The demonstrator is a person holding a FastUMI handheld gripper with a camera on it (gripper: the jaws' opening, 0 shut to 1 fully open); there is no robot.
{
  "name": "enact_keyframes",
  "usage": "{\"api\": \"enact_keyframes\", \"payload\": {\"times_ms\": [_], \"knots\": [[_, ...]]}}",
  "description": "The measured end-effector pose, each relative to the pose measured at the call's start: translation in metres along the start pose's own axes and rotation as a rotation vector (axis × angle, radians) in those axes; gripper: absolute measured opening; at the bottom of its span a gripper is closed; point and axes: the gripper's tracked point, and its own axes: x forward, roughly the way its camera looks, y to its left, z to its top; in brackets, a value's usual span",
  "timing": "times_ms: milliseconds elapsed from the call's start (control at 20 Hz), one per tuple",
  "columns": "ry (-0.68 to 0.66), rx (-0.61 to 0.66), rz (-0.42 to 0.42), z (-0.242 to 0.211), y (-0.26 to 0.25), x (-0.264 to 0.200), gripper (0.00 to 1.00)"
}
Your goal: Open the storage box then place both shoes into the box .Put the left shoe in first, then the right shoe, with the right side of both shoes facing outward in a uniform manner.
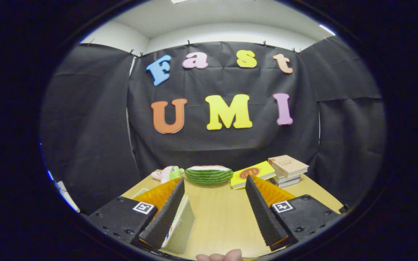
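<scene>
My claw point(214, 183) is spread wide, its two dark ribbed fingers point(165, 214) well apart with nothing held between them; bare pale wooden table point(220, 221) fills the gap. Each finger has an orange backing and sits on a black block carrying a small square black-and-white marker point(143, 207). Just inside and under the left finger lies a white, flat-sided object point(181, 226) with a bit of coloured print on it; it sits against the finger, though I cannot tell whether they touch, nor whether this is the storage box. Beyond the fingertips, along the far edge of the table, a striped green cushion shaped like a watermelon slice point(209, 175) lies straight ahead. Beyond the left finger, a pink and green soft toy point(167, 173) rests beside it. Beyond the right finger, a yellow book point(252, 174) with a red round emblem leans against a short stack of books point(287, 170); their printing is too small to read. At the very near edge, between the fingers, a person's fingertips point(220, 256) poke in.
</scene>
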Motion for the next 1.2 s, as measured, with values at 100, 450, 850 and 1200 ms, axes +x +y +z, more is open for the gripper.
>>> {"api": "enact_keyframes", "payload": {"times_ms": [100,450,850,1200], "knots": [[-0.038,-0.029,-0.018,0.003,-0.014,-0.009,1.0],[-0.089,-0.053,-0.03,-0.008,-0.023,-0.029,1.0],[-0.083,-0.043,-0.046,-0.015,-0.02,-0.024,1.0],[-0.094,-0.064,-0.066,-0.014,-0.017,-0.033,1.0]]}}
